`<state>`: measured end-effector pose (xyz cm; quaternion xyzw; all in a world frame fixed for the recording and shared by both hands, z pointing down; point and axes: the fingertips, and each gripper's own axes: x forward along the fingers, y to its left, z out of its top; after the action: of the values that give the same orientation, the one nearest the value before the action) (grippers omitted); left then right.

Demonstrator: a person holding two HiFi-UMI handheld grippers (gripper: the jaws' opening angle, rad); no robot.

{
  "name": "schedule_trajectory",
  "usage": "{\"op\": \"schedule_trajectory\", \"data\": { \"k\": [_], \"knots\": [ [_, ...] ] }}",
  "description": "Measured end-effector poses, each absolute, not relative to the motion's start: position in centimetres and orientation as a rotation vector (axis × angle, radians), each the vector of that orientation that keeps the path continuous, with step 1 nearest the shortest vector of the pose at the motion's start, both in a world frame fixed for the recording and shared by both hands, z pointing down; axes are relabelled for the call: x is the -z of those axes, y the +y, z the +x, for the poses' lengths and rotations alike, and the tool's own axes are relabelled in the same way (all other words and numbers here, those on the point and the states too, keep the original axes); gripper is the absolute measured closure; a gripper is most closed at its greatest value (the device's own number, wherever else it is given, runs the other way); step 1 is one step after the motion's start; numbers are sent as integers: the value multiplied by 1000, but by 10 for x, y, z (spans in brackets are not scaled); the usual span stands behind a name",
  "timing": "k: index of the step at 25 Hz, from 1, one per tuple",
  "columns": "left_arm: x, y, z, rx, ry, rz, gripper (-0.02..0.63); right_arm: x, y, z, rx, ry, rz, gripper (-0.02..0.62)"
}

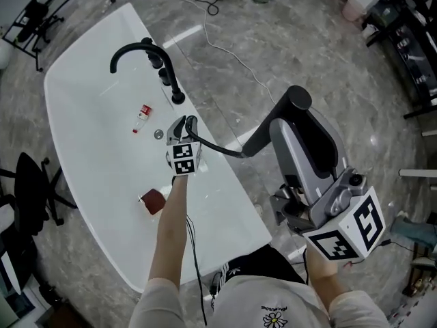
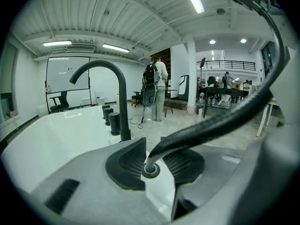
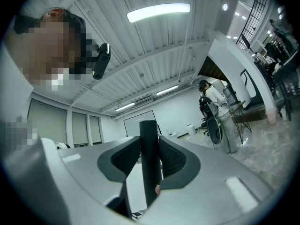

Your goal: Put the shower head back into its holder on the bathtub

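Note:
The black stick-shaped shower head (image 1: 295,101) is up in the air to the right of the white bathtub (image 1: 89,67). My right gripper (image 1: 281,125) is shut on its handle (image 3: 149,158), which stands upright between the pads. Its black hose (image 1: 215,147) sags left to the tub's right rim. There my left gripper (image 1: 183,130) straddles it. In the left gripper view the hose (image 2: 211,123) rises from a round collar (image 2: 151,169) in the rim, between open jaws whose pads (image 2: 129,165) do not press on it.
A black arched spout (image 1: 136,48) and black knobs (image 1: 177,96) stand on the rim beyond the left gripper. In the tub lie a small red-labelled bottle (image 1: 142,114), the drain (image 1: 158,134) and a red-brown square (image 1: 153,201). A cable (image 1: 225,50) crosses the floor. A person (image 2: 159,90) stands far back.

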<state>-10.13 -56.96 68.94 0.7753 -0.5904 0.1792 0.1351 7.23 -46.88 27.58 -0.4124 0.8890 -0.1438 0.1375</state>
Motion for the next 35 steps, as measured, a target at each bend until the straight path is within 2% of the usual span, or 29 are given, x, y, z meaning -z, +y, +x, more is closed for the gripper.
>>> {"op": "schedule_trajectory", "data": {
  "k": [8,14,20,23,35],
  "knots": [
    [-695,-570,-106,-400,-1727,2199,505,-302,-505,12,406,2667,-1134,465],
    [-678,-552,-105,-279,-1740,2225,506,-349,-541,-26,515,2690,-1080,465],
    [-679,-540,-117,-138,-1794,2135,546,-410,-577,-62,480,2775,-1168,465],
    [-683,-534,-125,-67,-1839,2051,607,-447,-590,-76,532,2801,-1182,465],
    [-697,-493,-164,-1,-1931,1925,607,-601,-593,-102,633,2998,-1354,465]
  ]
}}
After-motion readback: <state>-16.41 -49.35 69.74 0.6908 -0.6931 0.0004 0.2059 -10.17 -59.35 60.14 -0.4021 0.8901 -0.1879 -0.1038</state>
